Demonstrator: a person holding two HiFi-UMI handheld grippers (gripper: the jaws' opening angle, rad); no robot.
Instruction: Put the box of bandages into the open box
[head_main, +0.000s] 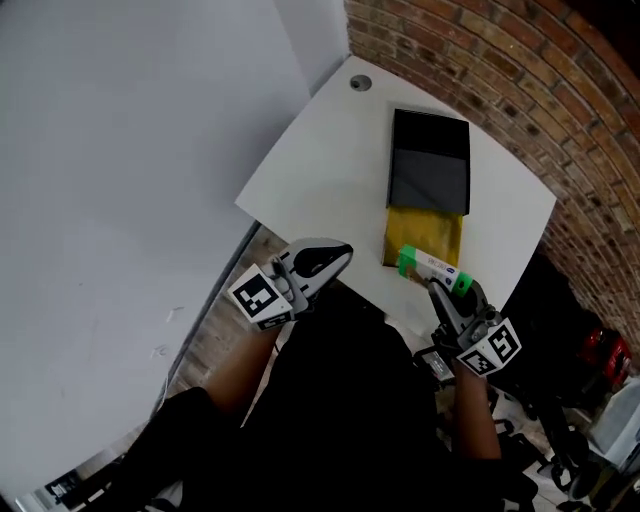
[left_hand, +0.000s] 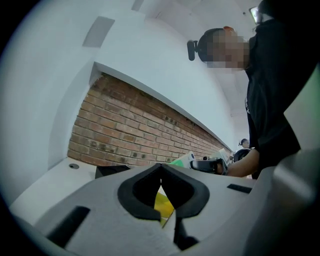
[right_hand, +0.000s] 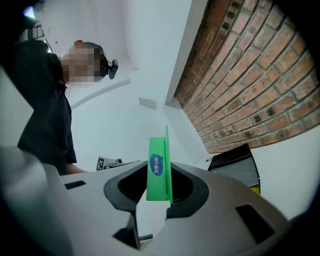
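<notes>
Head view: a white worktop (head_main: 330, 170) runs up to a brick wall (head_main: 520, 90). On it lies the open box (head_main: 430, 160), with its black part far from the person and a yellow part (head_main: 423, 235) nearer. The right gripper (head_main: 442, 290) holds the box of bandages (head_main: 430, 266), green and white, by one end over the near edge of the yellow part. The left gripper (head_main: 340, 256) hovers at the worktop's near edge, apart from the open box

Left gripper view: the left gripper's (left_hand: 161, 169) jaws meet at their tips with nothing between them, and a bit of yellow shows through the gap behind them. Further off, the box of bandages (left_hand: 184, 160) sticks out of the right gripper (left_hand: 205, 165). The open box (left_hand: 112, 170) sits at the foot of the brick wall (left_hand: 130, 130)

Right gripper view: the right gripper's (right_hand: 160, 175) jaws stand a little apart, pressed on the green end of the box of bandages (right_hand: 159, 167), which stands upright between them. The open box (right_hand: 235, 162) lies on the worktop (right_hand: 290, 150) to the right, below the brick wall (right_hand: 250, 75)
</notes>
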